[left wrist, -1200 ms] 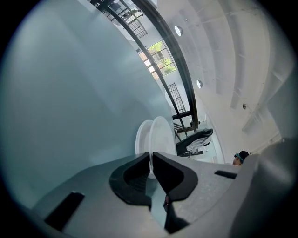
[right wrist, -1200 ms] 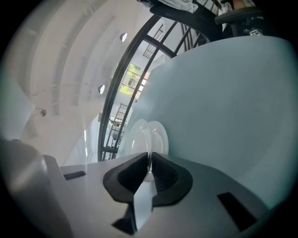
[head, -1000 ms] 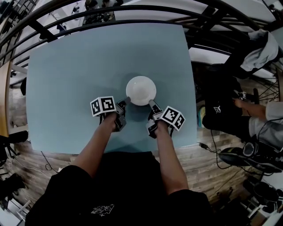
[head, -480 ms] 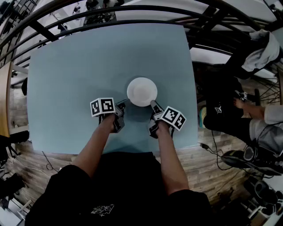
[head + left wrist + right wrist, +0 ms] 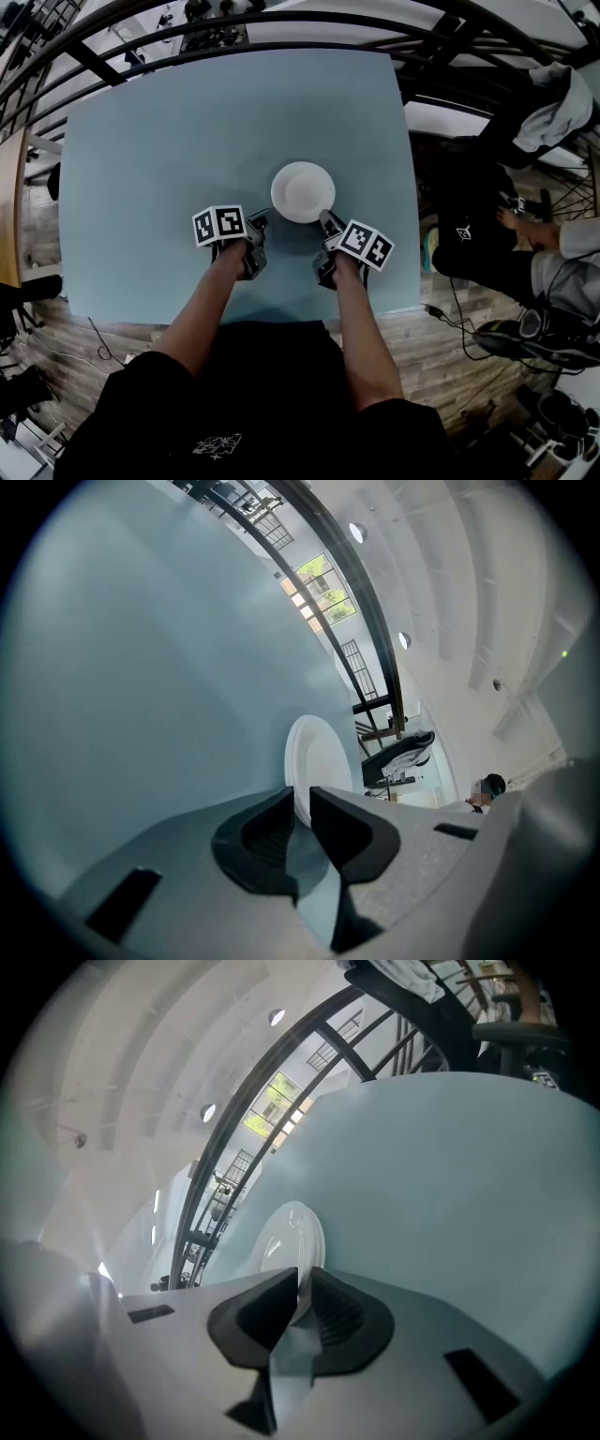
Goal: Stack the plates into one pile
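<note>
Plate (image 5: 302,191), white, at the middle of a blue table (image 5: 150,159). Right gripper (image 5: 325,218) pinches its near rim. Left gripper (image 5: 260,221) jaws stand narrowly apart at the rim.

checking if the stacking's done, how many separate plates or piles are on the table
1: a white plate pile sits near the middle of the table, its near rim in the right gripper's jaws. No loose plate shows elsewhere; plates hidden within the pile cannot be counted.
</note>
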Available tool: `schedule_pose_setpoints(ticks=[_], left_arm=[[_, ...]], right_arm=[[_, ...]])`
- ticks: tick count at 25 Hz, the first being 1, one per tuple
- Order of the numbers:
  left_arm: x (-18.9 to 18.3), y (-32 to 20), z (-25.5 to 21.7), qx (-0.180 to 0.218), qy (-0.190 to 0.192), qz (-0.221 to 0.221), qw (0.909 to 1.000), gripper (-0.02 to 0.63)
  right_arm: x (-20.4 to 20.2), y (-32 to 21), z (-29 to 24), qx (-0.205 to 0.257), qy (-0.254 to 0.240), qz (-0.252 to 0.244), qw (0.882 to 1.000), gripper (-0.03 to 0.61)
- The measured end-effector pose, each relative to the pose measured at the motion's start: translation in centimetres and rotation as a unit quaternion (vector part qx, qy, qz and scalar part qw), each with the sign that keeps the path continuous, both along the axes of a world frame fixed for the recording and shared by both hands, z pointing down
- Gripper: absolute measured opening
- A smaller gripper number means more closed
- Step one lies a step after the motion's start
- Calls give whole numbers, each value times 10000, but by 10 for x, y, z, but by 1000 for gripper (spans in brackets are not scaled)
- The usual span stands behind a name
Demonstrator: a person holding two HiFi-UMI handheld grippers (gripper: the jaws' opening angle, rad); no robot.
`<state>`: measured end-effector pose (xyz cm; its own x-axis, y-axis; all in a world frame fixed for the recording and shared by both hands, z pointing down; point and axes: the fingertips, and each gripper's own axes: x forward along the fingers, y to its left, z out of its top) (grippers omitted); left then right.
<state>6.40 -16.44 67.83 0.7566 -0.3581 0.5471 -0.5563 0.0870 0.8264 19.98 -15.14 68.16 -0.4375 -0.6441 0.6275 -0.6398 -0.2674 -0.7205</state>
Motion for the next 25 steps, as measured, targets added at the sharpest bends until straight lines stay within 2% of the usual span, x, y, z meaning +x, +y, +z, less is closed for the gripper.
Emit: schedule_pose_setpoints(ticks=[4, 8, 13, 15, 17, 23, 25], left_arm=[[-1, 2, 0, -3, -33, -28, 10000, 44], [-3, 3, -1, 26, -87, -20, 10000, 44], [-2, 3, -4, 97, -141, -1, 9999, 44], [-1, 2, -7, 155, -172, 12, 9997, 44], [-3, 2, -11, 205, -187, -1, 9996, 44], [-15, 2, -22, 379, -309, -112, 9987, 44], [-22, 4, -27, 442, -381, -153, 9982, 43]], right_arm=[[-1, -1, 0, -7, 222, -174, 9996, 25], [-3, -3, -1, 22, 706, -600, 9957, 33], [-9, -3, 2, 50, 1613, -1404, 9769, 62], [-12, -3, 1, 119, 1899, -1653, 9677, 102], [-13, -4, 0, 185, 2008, -1703, 9645, 120], [-8, -5, -11, 377, 1961, -1462, 9689, 117], [-9, -5, -17, 483, 1946, -1405, 9696, 64]])
